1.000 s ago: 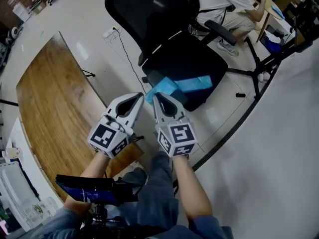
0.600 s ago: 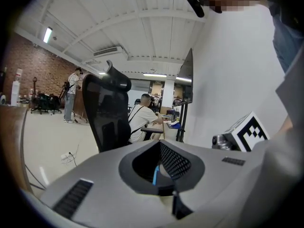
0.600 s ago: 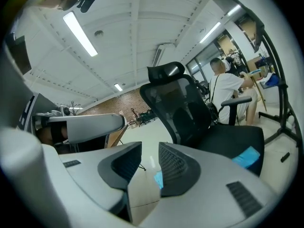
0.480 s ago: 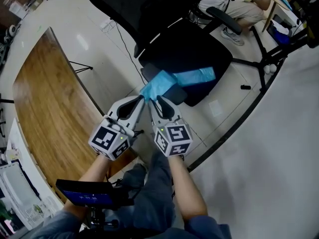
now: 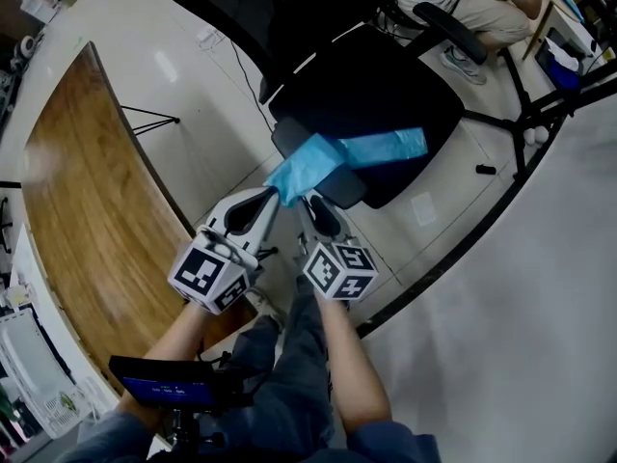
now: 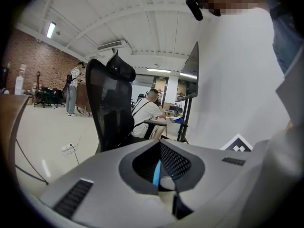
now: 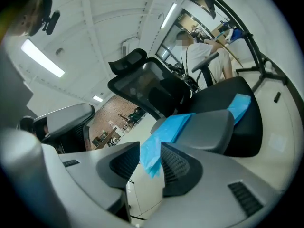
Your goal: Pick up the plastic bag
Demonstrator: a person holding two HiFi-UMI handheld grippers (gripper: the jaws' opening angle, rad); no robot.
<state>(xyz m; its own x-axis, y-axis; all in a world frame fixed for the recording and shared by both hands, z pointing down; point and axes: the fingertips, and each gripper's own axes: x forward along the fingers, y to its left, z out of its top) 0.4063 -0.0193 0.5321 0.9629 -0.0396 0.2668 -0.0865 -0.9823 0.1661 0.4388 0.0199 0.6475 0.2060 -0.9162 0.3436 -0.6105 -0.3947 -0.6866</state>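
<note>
The left claw (image 5: 272,199) is clamped on the near corner of the blue plastic bag (image 5: 333,155). In the left gripper view its jaws sit together, with only a thin blue sliver pinched between them. Just to its right, the right claw (image 5: 310,201) stands parted, its jaws having just been opening. In the right gripper view the bag's lower edge hangs loose in the gap, and neither pad presses on it.

From both claws the bag runs ahead and off to the right. It is draped over the armrest (image 5: 342,189) of a black office chair (image 5: 386,95) and trails onto the seat.

To the left of the left claw lies a curved wooden surface (image 5: 87,220). A pale floor (image 5: 501,336) spreads beneath both claws and away to the right of the right claw. Ahead of the left claw, past the chair's back, a cable (image 5: 241,95) trails across the floor. Beyond the chair, well away from both claws, a seated person (image 5: 463,8) is at another desk. In the left gripper view a brick wall (image 6: 28,63) closes the room far ahead on the left, with a standing person (image 6: 73,87) near it.
</note>
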